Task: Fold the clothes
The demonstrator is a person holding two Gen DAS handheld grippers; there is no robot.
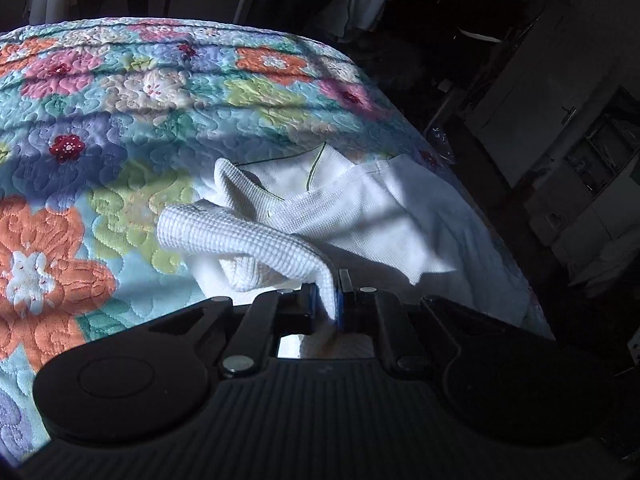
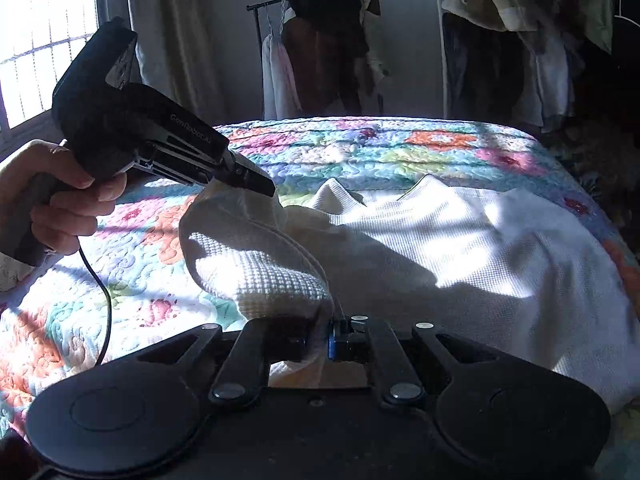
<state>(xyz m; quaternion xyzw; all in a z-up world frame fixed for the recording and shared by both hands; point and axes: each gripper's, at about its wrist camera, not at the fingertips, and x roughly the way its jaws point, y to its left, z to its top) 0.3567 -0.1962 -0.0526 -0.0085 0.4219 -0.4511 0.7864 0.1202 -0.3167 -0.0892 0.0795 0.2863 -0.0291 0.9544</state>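
A white waffle-knit garment (image 1: 360,216) lies on a floral quilted bedspread (image 1: 120,120). My left gripper (image 1: 329,300) is shut on a fold of its edge, lifting it off the bed. In the right wrist view the same garment (image 2: 480,248) spreads to the right. My right gripper (image 2: 324,340) is shut on another part of its edge. The left gripper (image 2: 264,186) also shows there, held in a hand at the left, pinching the cloth, which hangs in a raised band between the two grippers.
The bedspread (image 2: 360,148) covers the whole bed, its far and right edges dropping to dark floor. A clothes rack with hanging garments (image 2: 328,48) stands behind the bed. A bright window (image 2: 40,40) is at the left. Cabinets (image 1: 580,140) stand right.
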